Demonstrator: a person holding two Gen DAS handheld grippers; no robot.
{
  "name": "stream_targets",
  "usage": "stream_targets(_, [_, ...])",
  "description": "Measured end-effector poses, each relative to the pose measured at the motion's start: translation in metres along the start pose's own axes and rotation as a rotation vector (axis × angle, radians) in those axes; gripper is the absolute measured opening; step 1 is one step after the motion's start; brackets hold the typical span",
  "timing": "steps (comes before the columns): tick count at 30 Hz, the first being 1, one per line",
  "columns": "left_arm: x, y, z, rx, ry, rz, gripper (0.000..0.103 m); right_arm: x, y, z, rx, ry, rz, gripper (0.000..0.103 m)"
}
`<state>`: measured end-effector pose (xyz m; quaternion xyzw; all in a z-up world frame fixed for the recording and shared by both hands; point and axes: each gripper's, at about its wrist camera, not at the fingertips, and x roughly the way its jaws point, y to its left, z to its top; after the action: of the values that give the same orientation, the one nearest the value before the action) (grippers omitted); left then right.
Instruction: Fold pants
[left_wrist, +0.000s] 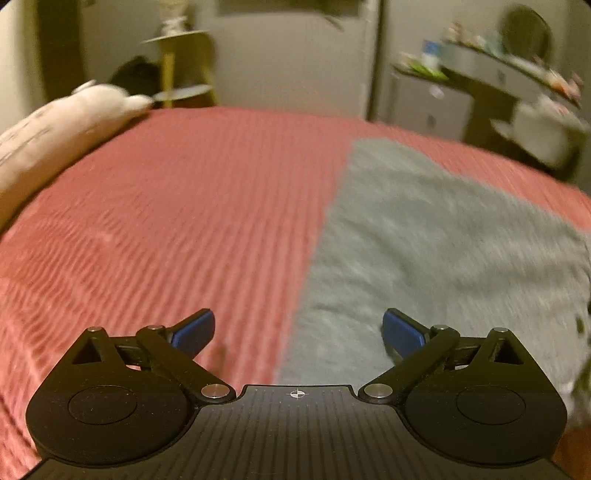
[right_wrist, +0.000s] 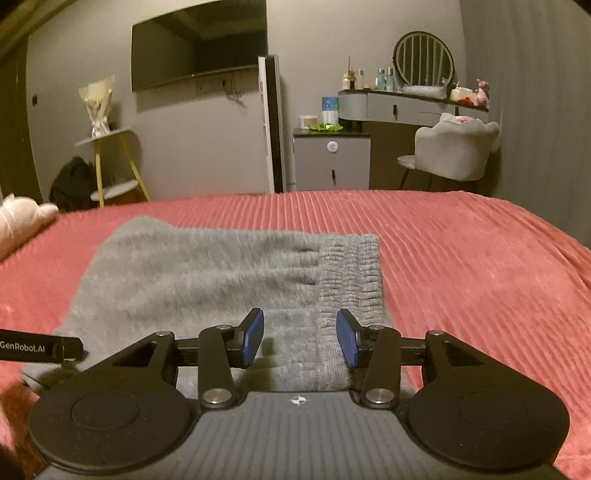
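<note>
Gray pants (right_wrist: 221, 280) lie folded on the bed (right_wrist: 461, 266). Both the left gripper (left_wrist: 297, 328) and right gripper (right_wrist: 300, 338) hover over them, jaws released, seemingly empty.

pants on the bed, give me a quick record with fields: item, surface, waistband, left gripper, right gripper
item: grey pants, lying flat, already folded shorter
surface: red ribbed bedspread
waistband: ribbed band, at the right end in the right wrist view
left gripper: left gripper open, above the pants' left edge, holding nothing
right gripper: right gripper open, above the waistband end, nothing pinched between its fingers
</note>
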<state>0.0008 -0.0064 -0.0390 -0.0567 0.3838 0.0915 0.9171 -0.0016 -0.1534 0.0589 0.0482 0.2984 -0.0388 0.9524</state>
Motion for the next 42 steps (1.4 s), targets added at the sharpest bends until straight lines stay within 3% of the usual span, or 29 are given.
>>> stream_targets(4, [0.012,0.007,0.002,-0.061,0.023,0.033,0.101,0.009,0.014,0.01,-0.024,-0.001,0.031,0.038])
stream_targets(10, [0.013,0.004,0.001,-0.056,0.019,0.028,0.101,0.043,0.046,0.035,-0.093,0.027,0.079,0.038])
stream_targets(14, [0.018,0.009,0.001,-0.075,0.022,0.018,0.101,0.098,0.062,0.042,-0.182,0.169,0.024,0.037])
stream_targets(20, [0.024,0.007,0.0,-0.063,0.02,0.019,0.102,0.129,0.061,0.062,-0.133,0.171,-0.034,0.036])
stream_targets(23, [0.026,0.007,-0.001,-0.078,0.03,0.013,0.102,0.114,0.058,0.055,-0.112,0.168,0.002,0.036])
stream_targets(31, [0.028,0.007,0.001,-0.071,0.032,0.008,0.102,0.019,0.058,-0.021,-0.297,0.17,0.074,0.04])
stream_targets(37, [0.016,0.011,0.0,-0.082,-0.012,-0.036,0.101,0.001,0.017,-0.006,0.044,0.268,0.168,0.04])
stream_targets(42, [-0.008,0.01,-0.005,-0.047,-0.115,-0.144,0.101,-0.013,0.008,-0.01,0.036,0.251,0.203,0.04])
